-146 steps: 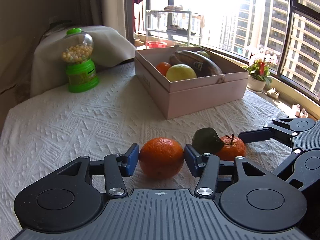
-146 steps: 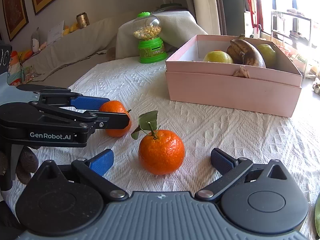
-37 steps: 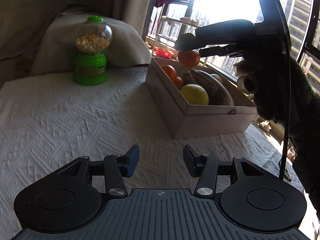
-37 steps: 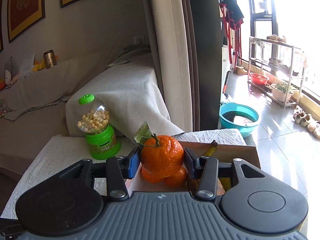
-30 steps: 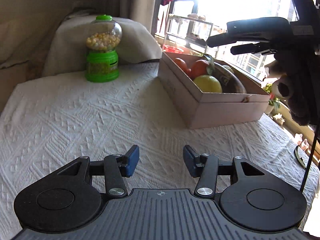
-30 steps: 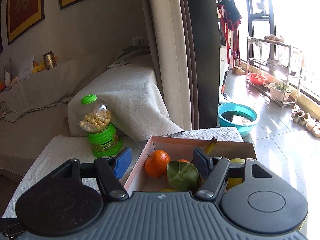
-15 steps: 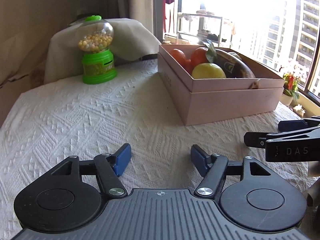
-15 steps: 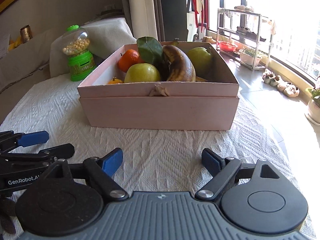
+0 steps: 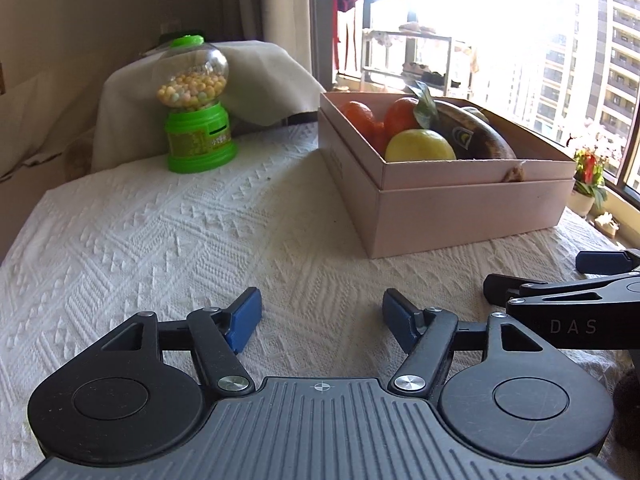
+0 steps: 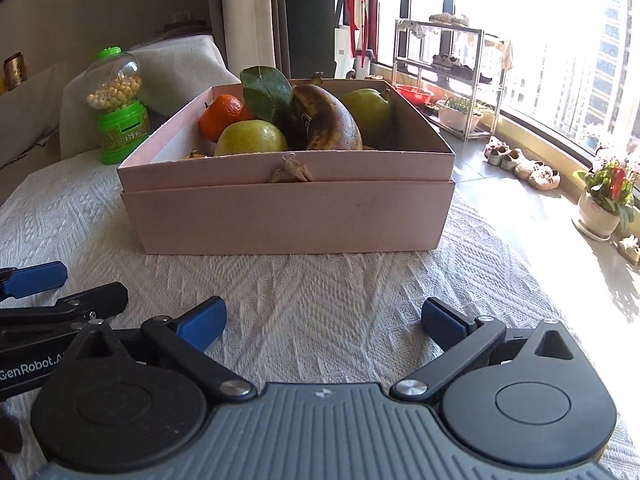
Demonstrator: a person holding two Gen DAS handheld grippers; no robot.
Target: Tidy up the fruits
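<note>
A pink box (image 9: 460, 204) (image 10: 288, 216) stands on the white tablecloth. It holds oranges (image 9: 402, 110) (image 10: 220, 114), one with a green leaf (image 10: 268, 94), a yellow-green apple (image 9: 420, 146) (image 10: 250, 140), a dark banana (image 9: 472, 132) (image 10: 326, 118) and a green pear (image 10: 370, 110). My left gripper (image 9: 320, 320) is open and empty, low over the cloth in front of the box. My right gripper (image 10: 322, 322) is open and empty, beside the left one and facing the box's front wall.
A green candy dispenser (image 9: 196, 108) (image 10: 118, 108) stands at the table's far left. A potted flower (image 10: 608, 196) and a metal rack (image 10: 448, 76) are on the floor by the window to the right. The table edge runs along the right side.
The right gripper released the leafy orange into the box, opened and drew back low over the table. The left gripper opened wider and stays low beside it.
</note>
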